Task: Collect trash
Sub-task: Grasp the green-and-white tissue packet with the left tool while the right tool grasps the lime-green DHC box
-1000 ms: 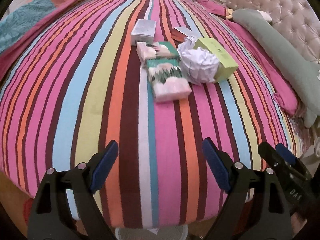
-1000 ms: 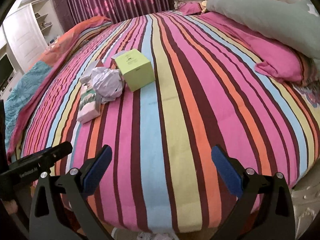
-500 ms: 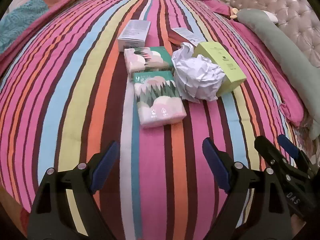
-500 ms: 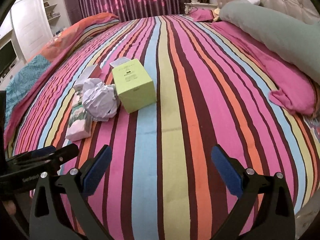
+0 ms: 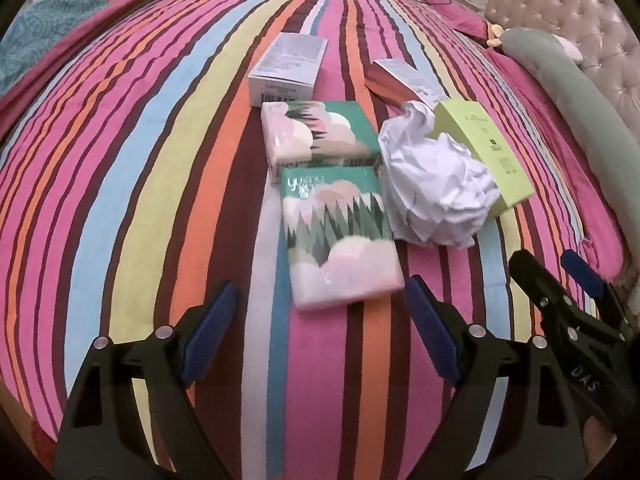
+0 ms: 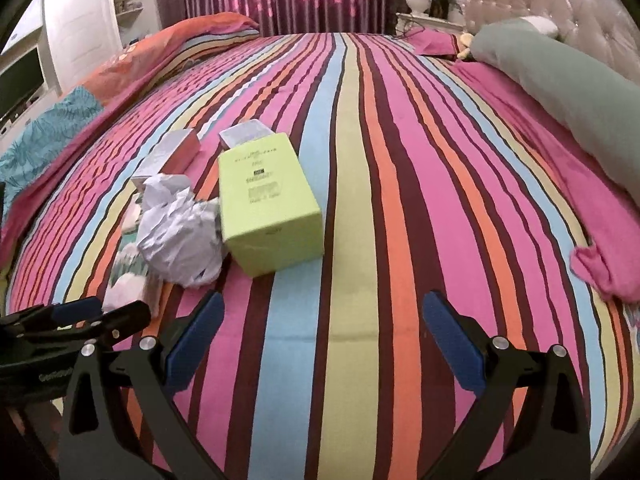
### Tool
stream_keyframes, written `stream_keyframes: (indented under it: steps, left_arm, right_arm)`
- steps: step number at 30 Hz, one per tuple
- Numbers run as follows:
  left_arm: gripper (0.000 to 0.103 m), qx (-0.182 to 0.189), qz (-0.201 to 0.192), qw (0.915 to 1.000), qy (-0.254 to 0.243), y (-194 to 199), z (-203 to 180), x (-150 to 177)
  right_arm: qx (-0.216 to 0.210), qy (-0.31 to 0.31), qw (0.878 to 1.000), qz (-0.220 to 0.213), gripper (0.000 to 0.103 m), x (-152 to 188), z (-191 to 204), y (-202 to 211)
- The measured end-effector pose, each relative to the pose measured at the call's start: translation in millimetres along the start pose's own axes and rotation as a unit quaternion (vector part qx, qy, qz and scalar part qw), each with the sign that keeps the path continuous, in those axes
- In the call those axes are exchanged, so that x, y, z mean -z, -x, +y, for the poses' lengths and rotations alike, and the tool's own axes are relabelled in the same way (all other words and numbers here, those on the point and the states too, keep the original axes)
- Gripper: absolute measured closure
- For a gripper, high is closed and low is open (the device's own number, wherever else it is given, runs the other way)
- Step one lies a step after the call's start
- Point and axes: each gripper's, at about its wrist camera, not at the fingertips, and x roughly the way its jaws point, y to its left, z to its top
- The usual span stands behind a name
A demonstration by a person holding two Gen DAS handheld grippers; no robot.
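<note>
Jaws apart, crumpled white paper ball [image 5: 436,196]

In the right wrist view, the crumpled paper [image 6: 180,236] hides most of both tissue packs [image 6: 128,276] at lower left. The green box [image 6: 268,204] covers part of the small box [image 6: 244,136] behind it. Print on the box faces is too small to read. The grey bolster [image 6: 560,92] is cut off at the right edge.
</note>
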Motion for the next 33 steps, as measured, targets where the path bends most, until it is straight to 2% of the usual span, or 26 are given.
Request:
stream_keyframes:
  steps: [8,23,30,32,33]
  left_arm:
    - [0.019,-0.012,-0.004,0.9999,-0.004,-8.0,0.0,-10.7]
    - [0.019,-0.045,-0.016,0.9984,-0.029,-19.4,-5.9,-22.5]
    - [0.019,-0.041,-0.022,0.9986,-0.027,-20.3,-1.3,-25.1]
    - [0.024,-0.044,-0.022,0.9983,-0.032,-20.9,-1.2,-25.0]
    - [0.03,-0.048,-0.024,0.9979,-0.036,-20.8,-1.4,-24.8]
  right_arm:
    - [-0.024,0.011,1.0,-0.006,0.008,-14.6,4.0,-9.2]
    - [-0.006,0.065,0.998,-0.008,0.008,-41.4,17.1,-36.4]
    - [-0.015,0.064,0.998,0.009,0.009,-57.1,21.1,-52.9]
    - [-0.019,0.063,0.998,0.015,0.011,-58.3,22.3,-55.9]
    - [-0.022,0.063,0.998,0.017,0.02,-58.7,23.0,-56.6]
